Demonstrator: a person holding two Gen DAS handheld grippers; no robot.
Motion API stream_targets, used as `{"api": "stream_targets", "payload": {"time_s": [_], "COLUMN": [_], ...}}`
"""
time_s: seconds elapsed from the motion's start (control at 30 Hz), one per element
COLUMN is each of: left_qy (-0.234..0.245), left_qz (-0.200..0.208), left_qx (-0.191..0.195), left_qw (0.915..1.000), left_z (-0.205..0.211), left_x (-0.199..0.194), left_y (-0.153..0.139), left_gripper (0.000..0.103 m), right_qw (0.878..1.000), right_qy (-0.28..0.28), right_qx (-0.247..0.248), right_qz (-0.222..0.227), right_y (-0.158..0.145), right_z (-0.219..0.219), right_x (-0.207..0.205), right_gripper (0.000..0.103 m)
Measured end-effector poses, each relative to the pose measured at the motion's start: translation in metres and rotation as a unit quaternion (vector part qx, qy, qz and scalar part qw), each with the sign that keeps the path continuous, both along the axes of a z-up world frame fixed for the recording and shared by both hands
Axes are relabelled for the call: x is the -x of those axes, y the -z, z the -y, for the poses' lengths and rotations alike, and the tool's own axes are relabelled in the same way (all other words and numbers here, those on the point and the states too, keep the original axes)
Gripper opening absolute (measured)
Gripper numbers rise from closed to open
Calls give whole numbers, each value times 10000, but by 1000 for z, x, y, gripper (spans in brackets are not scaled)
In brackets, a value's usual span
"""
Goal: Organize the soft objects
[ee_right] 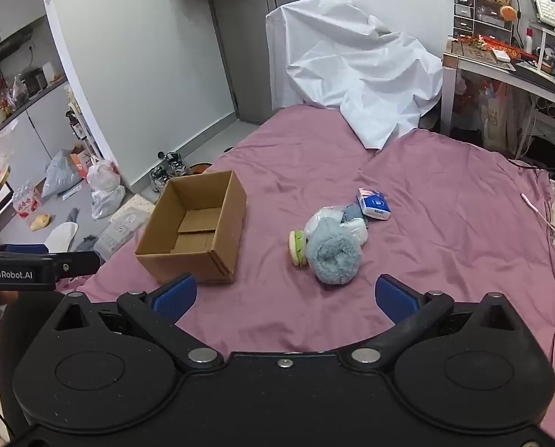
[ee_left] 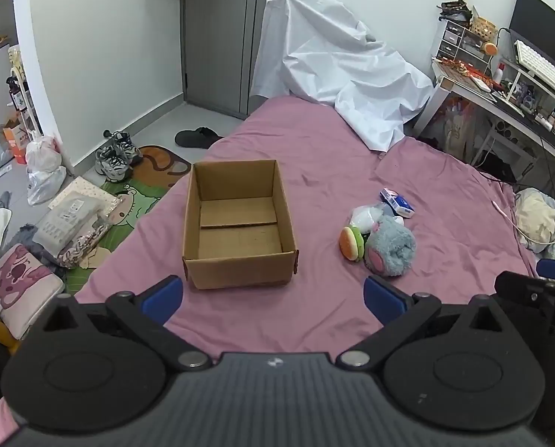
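An open, empty cardboard box stands on the pink bed. To its right lies a small pile: a fluffy blue plush, a burger plush, a white plastic bag and a blue tissue pack. My left gripper is open and empty, hovering just in front of the box. My right gripper is open and empty, just in front of the blue plush.
A white sheet covers something at the bed's far end. A cluttered desk stands at the right. Shoes, bags and a mat lie on the floor left of the bed. A cream cloth lies at the bed's right edge.
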State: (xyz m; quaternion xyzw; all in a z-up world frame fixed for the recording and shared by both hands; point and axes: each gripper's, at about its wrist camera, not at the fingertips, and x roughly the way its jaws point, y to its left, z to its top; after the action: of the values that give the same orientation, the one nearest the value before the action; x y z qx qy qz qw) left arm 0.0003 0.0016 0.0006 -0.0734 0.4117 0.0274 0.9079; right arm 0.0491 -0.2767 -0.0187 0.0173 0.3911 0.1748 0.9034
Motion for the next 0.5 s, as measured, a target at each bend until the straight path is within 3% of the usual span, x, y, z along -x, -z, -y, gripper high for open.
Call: {"api": "stream_targets", "payload": {"time_s": [0.03,0.5], "left_qy": [18,75], "left_qz": [-50,-13], "left_qx": [-177,-145], "left_qw": [9998,9999], "left_z": [2,7], "left_x": [-1,-1], "left_y": [1,0], "left_gripper": [103,102], "right_qw": [10000,9999], "right_qy": [13,72], "right_qx": [-9,-124], "right_qz": [-59,19], "right_y": [1,-6], "right_z": [0,8], "right_x": [-1,-2], "right_gripper": [103,103]}}
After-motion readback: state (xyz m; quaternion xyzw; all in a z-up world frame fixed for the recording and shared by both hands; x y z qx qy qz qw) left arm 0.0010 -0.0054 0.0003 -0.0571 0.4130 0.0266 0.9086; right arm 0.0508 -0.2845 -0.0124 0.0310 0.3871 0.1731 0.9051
